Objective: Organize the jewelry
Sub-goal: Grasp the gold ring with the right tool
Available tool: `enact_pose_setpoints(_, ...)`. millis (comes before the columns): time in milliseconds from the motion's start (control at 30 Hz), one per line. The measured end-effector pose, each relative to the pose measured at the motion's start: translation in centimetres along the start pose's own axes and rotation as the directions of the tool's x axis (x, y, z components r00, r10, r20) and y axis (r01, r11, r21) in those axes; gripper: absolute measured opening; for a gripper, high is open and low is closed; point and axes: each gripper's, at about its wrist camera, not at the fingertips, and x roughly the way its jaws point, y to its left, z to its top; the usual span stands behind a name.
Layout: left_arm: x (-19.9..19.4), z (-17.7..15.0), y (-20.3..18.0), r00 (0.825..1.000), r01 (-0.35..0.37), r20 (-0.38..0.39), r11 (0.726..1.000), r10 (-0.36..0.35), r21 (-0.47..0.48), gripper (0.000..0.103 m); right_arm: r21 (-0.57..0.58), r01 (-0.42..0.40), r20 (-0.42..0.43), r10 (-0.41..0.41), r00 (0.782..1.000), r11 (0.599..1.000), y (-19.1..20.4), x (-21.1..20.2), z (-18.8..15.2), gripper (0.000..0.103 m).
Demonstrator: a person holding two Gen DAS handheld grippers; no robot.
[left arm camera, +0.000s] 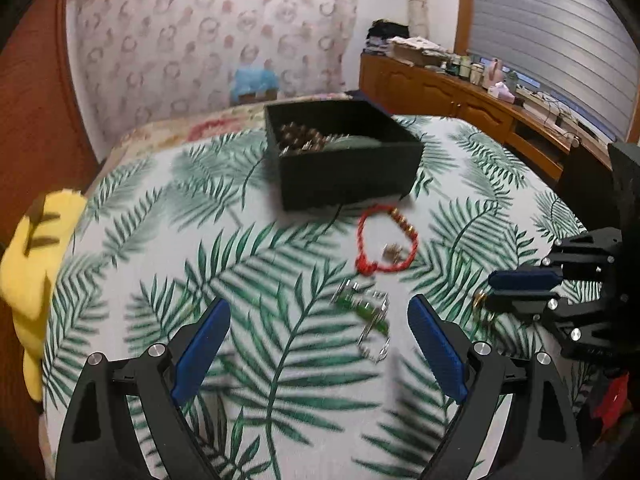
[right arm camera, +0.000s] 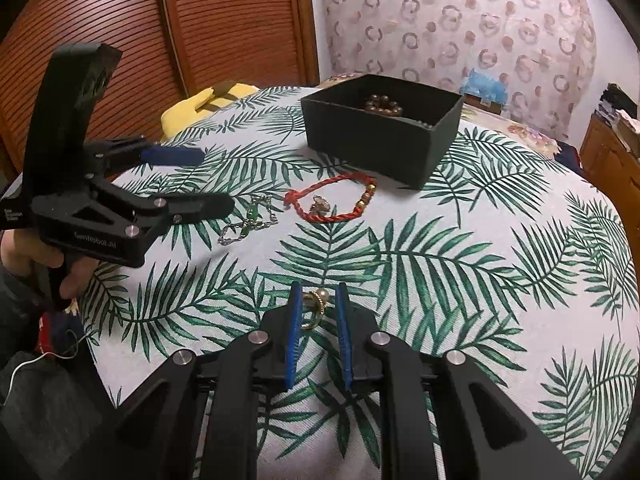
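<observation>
Gold ring [right arm camera: 315,308]: clamped between the right gripper [right arm camera: 318,300] fingers.
Left gripper [left arm camera: 320,316]: fingers spread wide, holding nothing.
Green-stone chain [left arm camera: 366,320]: between the left fingers, on leaf-print cloth [right arm camera: 460,280].
Red cord bracelet [left arm camera: 386,240]: just beyond.
Black box [left arm camera: 344,164]: farther ahead, brown beads [right arm camera: 383,105] inside.

home bedroom | leaf-print bedspread [right arm camera: 460,264] | louvred wardrobe doors [right arm camera: 224,20] | cluttered wooden sideboard [left arm camera: 460,92]

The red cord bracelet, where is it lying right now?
The red cord bracelet lies on the palm-leaf cloth just in front of the black box, with the silver and green chain beside it on the left gripper's side.
</observation>
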Motion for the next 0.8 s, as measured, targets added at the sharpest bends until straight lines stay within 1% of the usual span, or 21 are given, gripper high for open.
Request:
enact_pose_setpoints(100, 0.3, -0.6, 0.3, 1.000, -0.002, -0.022, 1.000, 0.002, -0.015, 0.087, -0.008, 0.005, -0.027, -0.005, 1.000, 1.000, 0.1, 0.7, 0.2, 0.018)
enact_pose_setpoints(267, 0.4, -1.0, 0.4, 0.999, 0.002, -0.040, 1.000, -0.003, -0.021, 0.087, -0.031, 0.027, -0.033, -0.028, 0.999, 0.999, 0.5, 1.1, 0.3, 0.018)
enact_pose_setpoints(300, 0.4, -1.0, 0.4, 0.999, 0.003, -0.042, 1.000, -0.004, -0.020, 0.087, -0.034, 0.028, -0.031, -0.029, 0.999, 0.999, 0.6, 1.1, 0.2, 0.017)
enact_pose_setpoints(333, 0.5, -1.0, 0.3, 0.999, 0.003, -0.045, 1.000, -0.004, -0.018, 0.087, -0.036, 0.032, -0.028, -0.033, 0.999, 0.999, 0.6, 1.1, 0.2, 0.011)
enact_pose_setpoints(467, 0.8, -0.9, -0.3, 0.998, 0.009, -0.057, 1.000, -0.009, -0.003, 0.087, -0.009, 0.035, -0.020, -0.035, 0.999, 0.999, 0.2, 0.6, -0.2, 0.010)
enact_pose_setpoints(500, 0.8, -0.8, -0.5, 0.998, 0.009, -0.059, 1.000, -0.009, 0.002, 0.087, -0.002, 0.038, -0.017, -0.038, 0.999, 0.999, 0.2, 0.5, -0.4, 0.005)
enact_pose_setpoints(633, 0.9, -0.5, -1.2, 0.998, 0.013, -0.061, 1.000, -0.011, 0.022, 0.087, 0.021, 0.041, 0.000, -0.041, 0.999, 0.999, 0.3, 0.0, -1.0, 0.005)
enact_pose_setpoints(700, 1.0, -0.3, -1.6, 0.998, 0.012, -0.063, 0.999, -0.010, 0.030, 0.079, 0.026, 0.050, 0.011, -0.050, 0.999, 0.998, 0.4, -0.1, -1.2, 0.005)
enact_pose_setpoints(767, 1.2, -0.2, -1.8, 0.997, 0.007, -0.071, 0.999, -0.004, 0.039, 0.067, 0.031, 0.054, 0.024, -0.055, 0.998, 0.998, 0.3, -0.3, -1.2, 0.005)
enact_pose_setpoints(800, 1.3, -0.1, -1.9, 0.997, 0.006, -0.075, 0.999, -0.003, 0.044, 0.064, 0.034, 0.055, 0.027, -0.056, 0.998, 0.998, 0.2, -0.3, -1.3, 0.005)
